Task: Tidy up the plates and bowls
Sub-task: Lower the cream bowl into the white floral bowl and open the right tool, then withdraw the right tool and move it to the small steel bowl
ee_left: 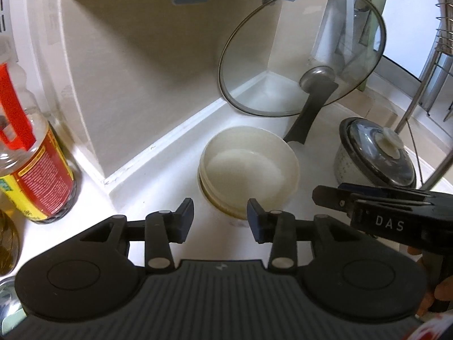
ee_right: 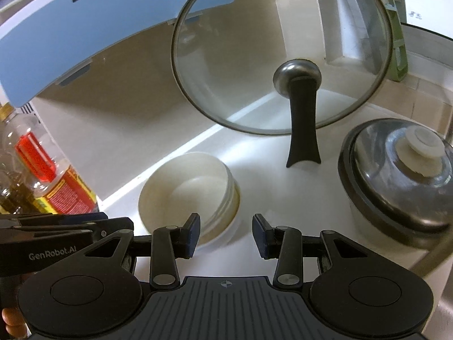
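A: Left gripper [ee_left: 220,221]: jaws partly open, nothing between them. The stack of round cream-white bowls [ee_left: 249,170] sits on the white counter [ee_left: 158,175] just beyond the right fingertip, untouched.

B: Right gripper [ee_right: 226,233]: also partly open and empty. Here the bowls [ee_right: 187,189] lie just beyond the left fingertip.

A: Differences between views?

B: Only the left view shows the wire dish rack [ee_left: 441,56]; only the right shows lettering on the blue panel [ee_right: 85,34]. Both show the leaning glass lid [ee_right: 283,56] ahead of the jaws and the lidded steel pot [ee_right: 396,175] right of them.
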Motion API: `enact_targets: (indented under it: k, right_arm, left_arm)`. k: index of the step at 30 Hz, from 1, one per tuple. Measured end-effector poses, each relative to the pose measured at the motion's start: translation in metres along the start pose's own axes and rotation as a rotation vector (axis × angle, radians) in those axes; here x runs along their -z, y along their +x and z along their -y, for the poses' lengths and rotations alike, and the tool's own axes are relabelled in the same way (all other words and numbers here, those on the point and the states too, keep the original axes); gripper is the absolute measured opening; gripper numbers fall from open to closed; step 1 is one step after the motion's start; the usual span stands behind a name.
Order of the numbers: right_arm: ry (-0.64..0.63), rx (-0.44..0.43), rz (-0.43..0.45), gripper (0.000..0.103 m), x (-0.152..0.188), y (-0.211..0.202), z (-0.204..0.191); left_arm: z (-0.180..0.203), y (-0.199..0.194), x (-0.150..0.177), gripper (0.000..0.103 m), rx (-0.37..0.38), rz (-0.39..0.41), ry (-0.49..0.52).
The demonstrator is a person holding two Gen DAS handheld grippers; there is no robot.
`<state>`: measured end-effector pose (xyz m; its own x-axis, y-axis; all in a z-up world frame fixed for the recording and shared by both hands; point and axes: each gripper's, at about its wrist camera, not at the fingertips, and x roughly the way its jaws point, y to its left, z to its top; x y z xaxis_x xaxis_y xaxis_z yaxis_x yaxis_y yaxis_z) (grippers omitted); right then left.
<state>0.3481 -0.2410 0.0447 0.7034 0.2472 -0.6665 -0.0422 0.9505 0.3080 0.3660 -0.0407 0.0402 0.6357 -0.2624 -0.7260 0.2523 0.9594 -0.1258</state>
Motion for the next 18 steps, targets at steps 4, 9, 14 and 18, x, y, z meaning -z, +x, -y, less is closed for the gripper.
enact_targets:
  k: [4, 9, 14, 18]
  right_arm:
    - [0.01, -0.013, -0.002, 0.042, 0.008, -0.014, -0.001]
    - [0.014, -0.02, 0.006, 0.046, 0.019, -0.035, -0.005]
    - [0.023, -0.024, -0.003, 0.053, 0.034, -0.052, -0.008]
    - [0.03, -0.035, -0.013, 0.056, 0.048, -0.063, -0.008]
  left_arm:
    - [0.001, -0.015, 0.01, 0.043, 0.003, 0.004, -0.002]
    - [0.0, -0.032, 0.025, 0.048, 0.0, 0.004, -0.008]
    - [0.0, -0.051, 0.041, 0.052, -0.009, 0.009, -0.012]
    - [0.001, -0.065, 0.055, 0.053, -0.018, 0.012, -0.012]
